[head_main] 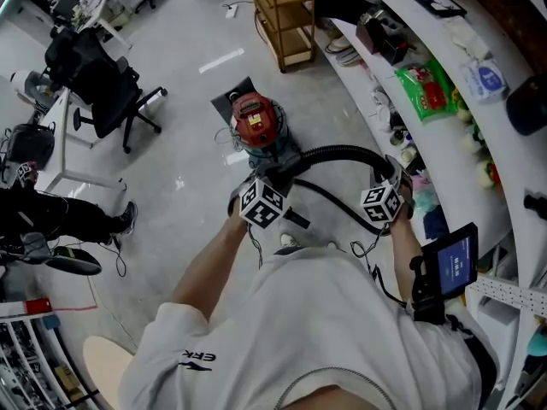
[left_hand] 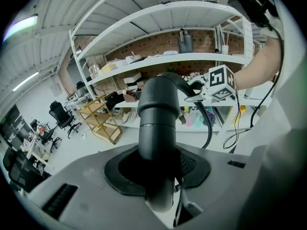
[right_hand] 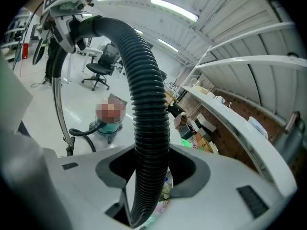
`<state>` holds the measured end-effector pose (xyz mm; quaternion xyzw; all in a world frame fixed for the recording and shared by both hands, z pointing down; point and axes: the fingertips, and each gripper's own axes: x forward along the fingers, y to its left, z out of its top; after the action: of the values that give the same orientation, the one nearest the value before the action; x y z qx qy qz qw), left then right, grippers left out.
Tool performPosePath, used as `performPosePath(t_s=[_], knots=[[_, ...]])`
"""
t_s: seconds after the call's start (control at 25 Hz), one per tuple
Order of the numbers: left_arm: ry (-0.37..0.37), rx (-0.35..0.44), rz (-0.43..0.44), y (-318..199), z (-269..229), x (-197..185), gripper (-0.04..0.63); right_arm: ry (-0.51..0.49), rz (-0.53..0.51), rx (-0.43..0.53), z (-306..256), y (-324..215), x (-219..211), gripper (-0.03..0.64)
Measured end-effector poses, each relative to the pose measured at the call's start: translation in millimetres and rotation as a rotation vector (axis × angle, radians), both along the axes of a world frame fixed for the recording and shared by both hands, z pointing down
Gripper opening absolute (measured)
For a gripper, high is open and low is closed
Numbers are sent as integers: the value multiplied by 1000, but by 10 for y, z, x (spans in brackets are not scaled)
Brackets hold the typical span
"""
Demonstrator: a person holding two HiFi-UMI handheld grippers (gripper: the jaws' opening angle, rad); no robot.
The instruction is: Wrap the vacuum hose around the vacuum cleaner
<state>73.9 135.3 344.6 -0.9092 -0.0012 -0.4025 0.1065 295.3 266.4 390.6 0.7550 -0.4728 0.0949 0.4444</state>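
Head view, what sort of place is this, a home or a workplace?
Likely an open office or lab workspace: black office chairs at white desks, a long, cluttered white shelf, and a wooden rack.

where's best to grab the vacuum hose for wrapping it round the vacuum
Probably as held now: the left gripper across the smooth rigid cuff at the hose end, the right gripper across the ribbed stretch further along. Come side-on, jaws straddling the round tube; the free arc between can then bend round the vacuum cleaner.
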Motion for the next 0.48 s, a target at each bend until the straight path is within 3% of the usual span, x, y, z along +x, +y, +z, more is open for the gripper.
performPosePath(t_s=[0.2,0.48], knots=[[3,-5,11,-320,-38,-98,129,34,18,11,-149,-405,47,178],[45,-40,-55,-936,-170,-480,129,140,-64,33,-525,-1383,-107,176]])
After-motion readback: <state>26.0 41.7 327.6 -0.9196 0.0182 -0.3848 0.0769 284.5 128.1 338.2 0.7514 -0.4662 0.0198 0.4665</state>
